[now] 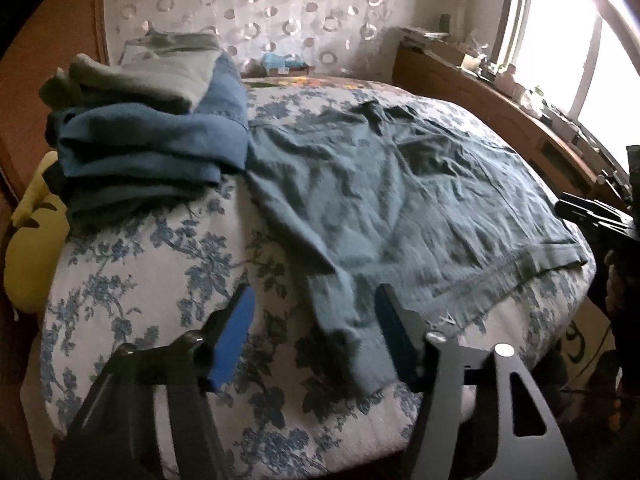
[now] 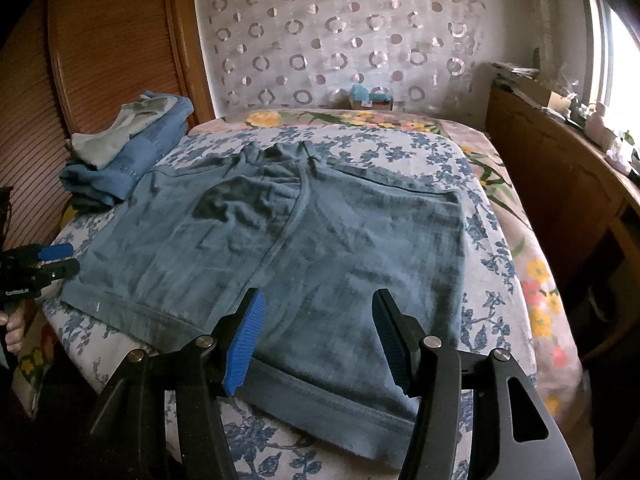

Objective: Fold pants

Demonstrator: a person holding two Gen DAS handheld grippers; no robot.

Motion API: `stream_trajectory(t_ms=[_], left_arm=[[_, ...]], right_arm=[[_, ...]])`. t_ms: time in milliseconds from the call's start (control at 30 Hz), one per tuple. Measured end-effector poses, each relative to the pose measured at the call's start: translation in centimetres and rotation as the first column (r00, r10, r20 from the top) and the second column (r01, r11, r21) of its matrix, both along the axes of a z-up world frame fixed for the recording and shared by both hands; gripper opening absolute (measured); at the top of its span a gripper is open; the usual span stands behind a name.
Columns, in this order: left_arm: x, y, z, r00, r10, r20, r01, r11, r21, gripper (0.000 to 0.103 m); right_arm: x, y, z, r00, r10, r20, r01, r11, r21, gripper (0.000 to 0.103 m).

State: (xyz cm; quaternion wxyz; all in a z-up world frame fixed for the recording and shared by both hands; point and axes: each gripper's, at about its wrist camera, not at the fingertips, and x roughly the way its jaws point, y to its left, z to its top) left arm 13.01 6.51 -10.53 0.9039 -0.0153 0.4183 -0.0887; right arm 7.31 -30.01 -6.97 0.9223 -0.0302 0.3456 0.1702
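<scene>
Looking past my wide-open, empty left tongs (image 1: 314, 336) and right tongs (image 2: 318, 340), I see the pants (image 2: 280, 248) lying flat on the bed (image 2: 496, 264), waistband nearest the right pair, so I judge no fold is made yet. The cloth is soft, wrinkled blue-grey knit with a raised seam. Folded clothes (image 1: 148, 136) sit beyond the left tongs.

Pants (image 2: 320, 240): matt wrinkled cloth. Bedspread (image 1: 160, 280): woven floral fabric. Wardrobe (image 2: 100, 60): glossy slatted wood.

Dim, soft, blown-out window (image 1: 560, 40) glare
</scene>
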Motion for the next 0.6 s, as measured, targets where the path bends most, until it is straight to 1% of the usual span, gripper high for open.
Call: stream_trajectory(t_ms=[67, 167, 300, 400, 533, 600], left_arm=[[-0.3, -0.2, -0.1, 1.000, -0.007, -0.005, 0.007, 1.000, 0.005, 0.052], [-0.5, -0.4, -0.3, 1.000, -0.011, -0.016, 0.011, 1.000, -0.002, 0.044], [-0.3, -0.6, -1.1, 0.999, -0.004, -0.050, 0.004, 1.000, 0.015, 0.043], [-0.3, -0.5, -1.1, 0.999, 0.000, -0.048, 0.001, 1.000, 0.011, 0.043], [-0.2, -0.6, -1.2, 0.999, -0.001, -0.042, 0.002, 1.000, 0.025, 0.043], [-0.3, -0.8, -1.2, 0.999, -0.007, -0.038, 0.008, 1.000, 0.023, 0.035]], right_arm=[[-0.3, 0.4, -0.2, 1.000, 0.003, -0.001, -0.003, 1.000, 0.003, 0.058], [-0.4, 0.5, -0.4, 1.000, 0.001, -0.003, -0.001, 1.000, 0.007, 0.058], [-0.5, 0.3, -0.6, 1.000, -0.004, -0.006, 0.004, 1.000, 0.013, 0.058], [-0.5, 0.0, -0.8, 1.000, -0.015, -0.011, 0.015, 1.000, 0.018, 0.058], [-0.5, -0.2, -1.1, 0.999, -0.026, -0.020, 0.027, 0.999, 0.022, 0.058], [-0.5, -0.3, -1.2, 0.999, -0.029, -0.022, 0.029, 0.999, 0.024, 0.058]])
